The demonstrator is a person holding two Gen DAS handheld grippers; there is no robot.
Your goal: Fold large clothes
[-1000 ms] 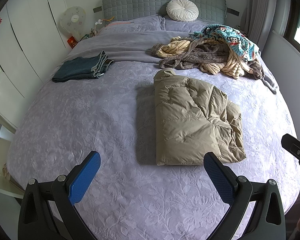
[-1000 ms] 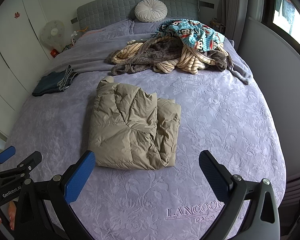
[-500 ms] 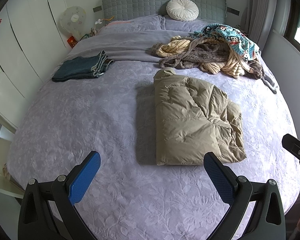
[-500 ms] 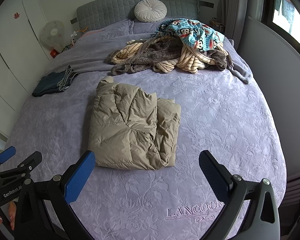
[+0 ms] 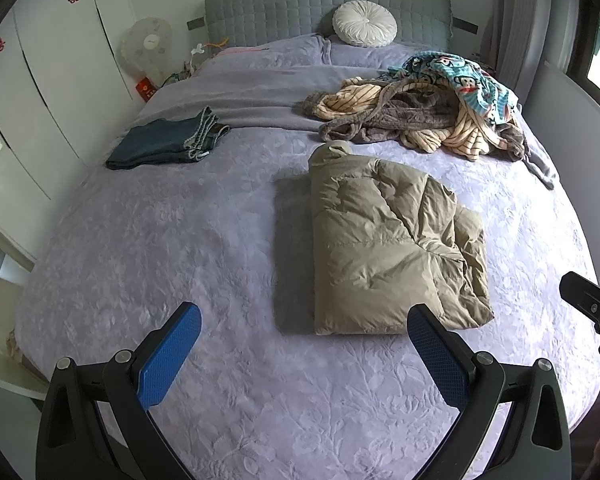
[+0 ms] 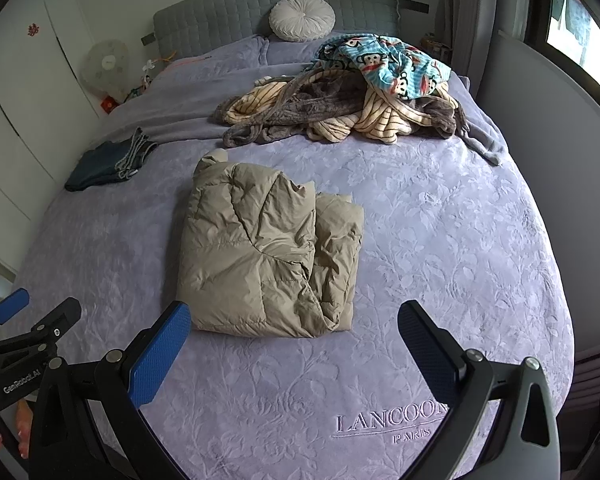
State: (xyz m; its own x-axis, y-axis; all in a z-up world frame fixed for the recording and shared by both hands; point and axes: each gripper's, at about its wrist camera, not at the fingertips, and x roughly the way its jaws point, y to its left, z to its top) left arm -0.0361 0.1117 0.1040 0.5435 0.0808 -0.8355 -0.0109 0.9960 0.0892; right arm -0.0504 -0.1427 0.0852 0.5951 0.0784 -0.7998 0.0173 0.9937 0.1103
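A tan puffer jacket [image 5: 388,248] [image 6: 264,252] lies folded into a thick rectangle in the middle of the lilac bed cover [image 5: 180,240] [image 6: 440,240]. My left gripper [image 5: 304,320] hovers open over the foot of the bed, its right blue pad just short of the jacket's near edge. My right gripper [image 6: 294,320] is also open, with nothing between its pads, and the jacket's near edge lies just beyond them. Each gripper shows at the edge of the other's view, the right one [image 5: 592,304] and the left one [image 6: 24,320].
Folded dark jeans [image 5: 168,140] [image 6: 108,160] lie at the bed's left side. A loose heap of robes and a patterned blue cloth [image 5: 428,108] [image 6: 360,96] sits near the round white cushion [image 5: 364,28]. A white wardrobe [image 5: 40,80] and a fan [image 5: 150,46] stand left; a grey wall panel [image 6: 560,160] stands right.
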